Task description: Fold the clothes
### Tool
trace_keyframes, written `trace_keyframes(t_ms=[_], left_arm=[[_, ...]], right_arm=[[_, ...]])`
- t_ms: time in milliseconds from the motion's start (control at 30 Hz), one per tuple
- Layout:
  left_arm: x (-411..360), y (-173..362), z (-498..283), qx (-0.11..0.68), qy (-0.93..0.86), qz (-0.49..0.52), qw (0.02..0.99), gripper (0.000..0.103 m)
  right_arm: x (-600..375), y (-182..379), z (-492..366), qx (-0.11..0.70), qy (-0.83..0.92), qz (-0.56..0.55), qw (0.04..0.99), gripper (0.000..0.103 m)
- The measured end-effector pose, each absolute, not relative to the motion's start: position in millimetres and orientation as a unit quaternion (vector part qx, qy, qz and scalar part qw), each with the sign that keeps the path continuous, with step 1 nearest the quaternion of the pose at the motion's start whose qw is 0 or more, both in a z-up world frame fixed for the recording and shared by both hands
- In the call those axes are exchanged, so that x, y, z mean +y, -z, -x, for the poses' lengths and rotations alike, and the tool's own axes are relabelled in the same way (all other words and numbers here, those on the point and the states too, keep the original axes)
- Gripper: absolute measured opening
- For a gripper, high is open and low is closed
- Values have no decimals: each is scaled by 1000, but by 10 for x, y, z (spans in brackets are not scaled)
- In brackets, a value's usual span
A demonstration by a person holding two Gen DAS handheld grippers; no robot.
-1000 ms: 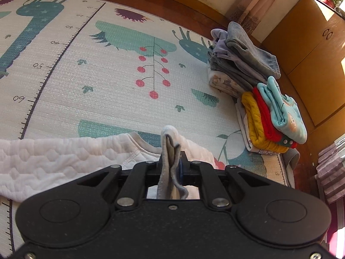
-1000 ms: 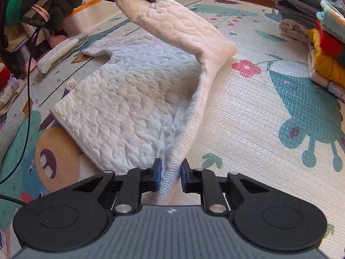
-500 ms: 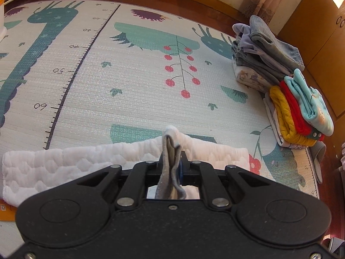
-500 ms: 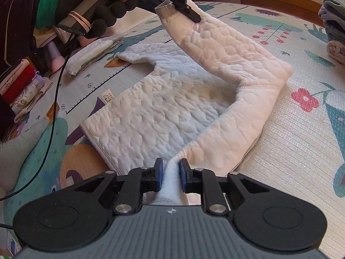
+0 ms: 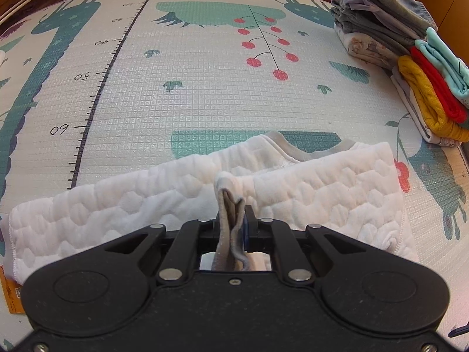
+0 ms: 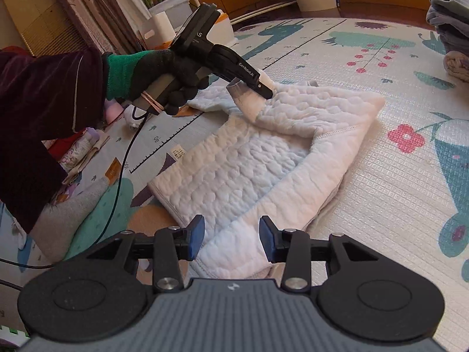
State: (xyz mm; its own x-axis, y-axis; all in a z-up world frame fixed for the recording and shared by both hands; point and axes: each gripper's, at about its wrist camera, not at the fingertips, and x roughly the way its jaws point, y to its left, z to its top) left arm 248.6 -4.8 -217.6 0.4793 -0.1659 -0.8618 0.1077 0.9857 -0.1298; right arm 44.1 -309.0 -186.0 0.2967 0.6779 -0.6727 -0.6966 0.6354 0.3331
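Left wrist view: the left tongs (image 5: 233, 220) are clamped on a grey-lined cuff (image 5: 230, 205) of the white quilted top (image 5: 322, 193). The cuff stands up between the jaws, pinched into a fold. The sleeve is laid across the top, which lies on the play mat (image 5: 190, 88), stretching from the left edge of the picture to the right. The grey neckline (image 5: 296, 148) shows at the far edge of the top. At the right edge of the mat sit two piles of folded clothes: a grey pile (image 5: 378, 20) farther off and a pile with yellow, red and light blue pieces (image 5: 431, 88) nearer. The mat bears a printed ruler line with the numbers 40, 50 and 60.

Right wrist view: the right tongs (image 6: 231, 236) are open, with the blue pads apart and nothing between them; they hang just above the hem of the top (image 6: 234, 176). The top lies flat on the mat (image 6: 395, 190), its near side folded in over the body. A gloved hand (image 6: 164, 76) with a green cuff and dark sleeve holds the left tongs (image 6: 263, 88), which grip the sleeve end low over the chest of the top. A black cable (image 6: 123, 170) trails from the handle. Loose clothes (image 6: 73, 214) lie at the left edge of the mat.
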Motion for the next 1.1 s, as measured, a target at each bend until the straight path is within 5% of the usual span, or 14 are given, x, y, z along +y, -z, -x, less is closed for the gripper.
trace_keyframes(t_ms=[233,433,1100], left_arm=[[-99,2149,-2463,501,76,19,862,7],[-159,2119,-2454,501,77,14,862,7],[-136,2031,-2313,498,76,42,863,7]], right_arm=[[-2648,2020,-677,348,-420,138,826,36],[-2432,2433,-938,358,-410,137,827,33],[-2613,2398,-953,342,-437,155,817,32]])
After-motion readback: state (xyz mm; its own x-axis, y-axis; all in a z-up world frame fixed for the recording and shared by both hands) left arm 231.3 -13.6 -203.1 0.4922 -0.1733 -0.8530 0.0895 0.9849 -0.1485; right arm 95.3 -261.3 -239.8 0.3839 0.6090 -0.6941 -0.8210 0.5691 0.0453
